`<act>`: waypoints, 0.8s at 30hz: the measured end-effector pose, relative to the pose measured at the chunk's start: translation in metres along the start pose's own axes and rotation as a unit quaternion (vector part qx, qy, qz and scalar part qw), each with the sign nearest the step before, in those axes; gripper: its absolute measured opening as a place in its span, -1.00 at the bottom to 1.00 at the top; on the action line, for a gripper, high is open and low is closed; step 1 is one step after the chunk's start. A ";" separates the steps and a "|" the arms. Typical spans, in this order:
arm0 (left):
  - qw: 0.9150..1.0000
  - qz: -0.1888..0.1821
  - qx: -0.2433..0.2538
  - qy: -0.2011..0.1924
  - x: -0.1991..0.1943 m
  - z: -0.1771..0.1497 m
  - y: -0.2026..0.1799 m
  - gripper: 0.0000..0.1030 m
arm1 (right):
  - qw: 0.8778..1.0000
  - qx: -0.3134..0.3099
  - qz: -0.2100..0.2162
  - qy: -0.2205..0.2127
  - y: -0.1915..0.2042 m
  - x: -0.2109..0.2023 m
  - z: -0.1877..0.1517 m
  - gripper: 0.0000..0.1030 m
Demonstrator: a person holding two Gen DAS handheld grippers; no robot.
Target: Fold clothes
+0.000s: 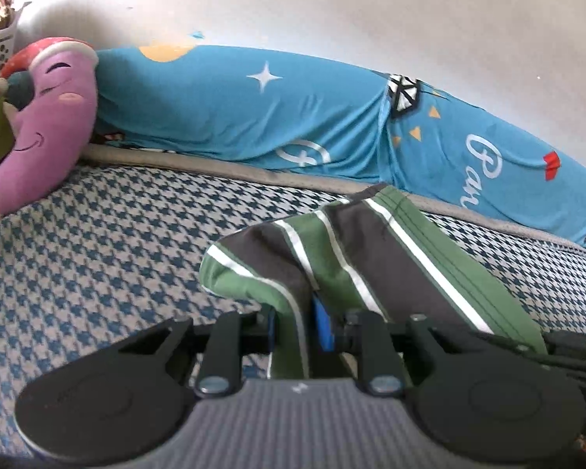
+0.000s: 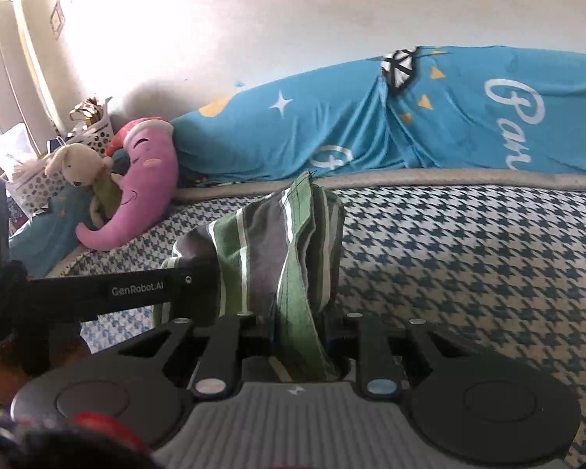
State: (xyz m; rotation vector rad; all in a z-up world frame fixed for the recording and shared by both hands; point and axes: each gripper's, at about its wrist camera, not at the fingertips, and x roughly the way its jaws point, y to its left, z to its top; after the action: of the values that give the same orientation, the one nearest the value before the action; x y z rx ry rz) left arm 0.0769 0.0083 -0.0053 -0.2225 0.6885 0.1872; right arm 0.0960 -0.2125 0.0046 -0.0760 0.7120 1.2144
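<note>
1. Left gripper [image 1: 297, 330], a black two-finger claw with blue pads, is clamped on a fold of the green, grey and white striped cloth garment [image 1: 355, 258]; the fabric rises between its fingers and drapes off to the right.
2. Right gripper [image 2: 299, 336], of the same build, is likewise closed tight on a green hemmed edge of the same garment [image 2: 261, 250], which stands bunched up in front of it.
3. In the right wrist view, the black body of the left gripper [image 2: 109, 293] reaches in from the left and meets the garment's left side.
4. The garment hangs lifted above a blue and cream houndstooth bedcover [image 1: 97, 258], held at two points close together.
5. Behind the bedcover, along the white wall [image 1: 332, 8], lies a long bright-blue bolster [image 1: 222, 109] printed with white stars and script lettering.
6. At the bolster's left end rests a pink crescent-moon plush with a smiling face [image 2: 144, 183], and a cream rabbit soft toy [image 2: 78, 164] leans against it.
7. Further left stands a white perforated plastic basket [image 2: 93, 136].
</note>
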 end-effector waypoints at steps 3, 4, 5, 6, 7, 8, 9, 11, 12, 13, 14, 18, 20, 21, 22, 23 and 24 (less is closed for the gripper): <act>1.000 0.009 -0.005 -0.005 -0.006 0.003 0.010 -0.63 | 1.000 -0.004 0.008 -0.003 0.010 0.003 0.002 -0.57; 1.000 0.012 -0.007 -0.007 -0.008 0.003 0.014 -0.63 | 1.000 -0.005 0.010 -0.003 0.013 0.005 0.003 -0.57; 1.000 0.015 -0.009 -0.009 -0.009 0.004 0.017 -0.63 | 1.000 -0.007 0.012 -0.003 0.017 0.006 0.003 -0.57; 1.000 0.016 -0.011 -0.010 -0.011 0.005 0.020 -0.63 | 1.000 -0.008 0.014 -0.003 0.020 0.008 0.004 -0.57; 1.000 0.018 -0.013 -0.011 -0.012 0.006 0.024 -0.63 | 1.000 -0.009 0.016 -0.004 0.022 0.009 0.004 -0.57; 1.000 0.021 -0.015 -0.012 -0.013 0.006 0.027 -0.63 | 1.000 -0.010 0.018 -0.004 0.025 0.010 0.004 -0.57; 1.000 0.023 -0.017 -0.013 -0.015 0.007 0.030 -0.63 | 1.000 -0.011 0.020 -0.003 0.028 0.012 0.004 -0.57; 0.999 0.028 -0.022 -0.016 -0.017 0.009 0.036 -0.63 | 1.000 -0.014 0.024 -0.003 0.034 0.014 0.005 -0.57; 0.999 0.031 -0.024 -0.017 -0.019 0.009 0.040 -0.63 | 1.000 -0.015 0.027 -0.004 0.037 0.015 0.005 -0.57; 0.999 0.033 -0.025 -0.018 -0.020 0.010 0.043 -0.63 | 0.999 -0.016 0.030 -0.005 0.040 0.016 0.005 -0.57; 0.999 0.036 -0.028 -0.021 -0.022 0.011 0.047 -0.63 | 0.999 -0.017 0.032 -0.005 0.043 0.018 0.005 -0.57; 0.998 0.049 -0.035 -0.028 -0.028 0.013 0.060 -0.63 | 0.999 -0.020 0.044 -0.006 0.055 0.024 0.005 -0.57; 0.997 0.055 -0.038 -0.029 -0.032 0.013 0.066 -0.63 | 0.999 -0.022 0.049 -0.006 0.062 0.028 0.005 -0.57; 0.997 0.057 -0.040 -0.030 -0.034 0.014 0.070 -0.63 | 0.998 -0.022 0.051 -0.007 0.065 0.030 0.005 -0.57; 0.997 0.059 -0.043 -0.030 -0.035 0.014 0.074 -0.63 | 0.998 -0.021 0.055 -0.008 0.068 0.032 0.006 -0.57; 0.997 0.062 -0.045 -0.031 -0.037 0.015 0.077 -0.63 | 0.998 -0.021 0.058 -0.008 0.071 0.034 0.006 -0.57; 0.996 0.065 -0.046 -0.032 -0.038 0.015 0.081 -0.63 | 0.998 -0.020 0.061 -0.009 0.074 0.036 0.006 -0.57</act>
State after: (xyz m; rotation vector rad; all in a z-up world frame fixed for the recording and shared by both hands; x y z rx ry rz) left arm 0.0372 0.0861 0.0191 -0.2585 0.6324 0.3499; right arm 0.0404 -0.1528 0.0134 -0.0558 0.6851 1.3455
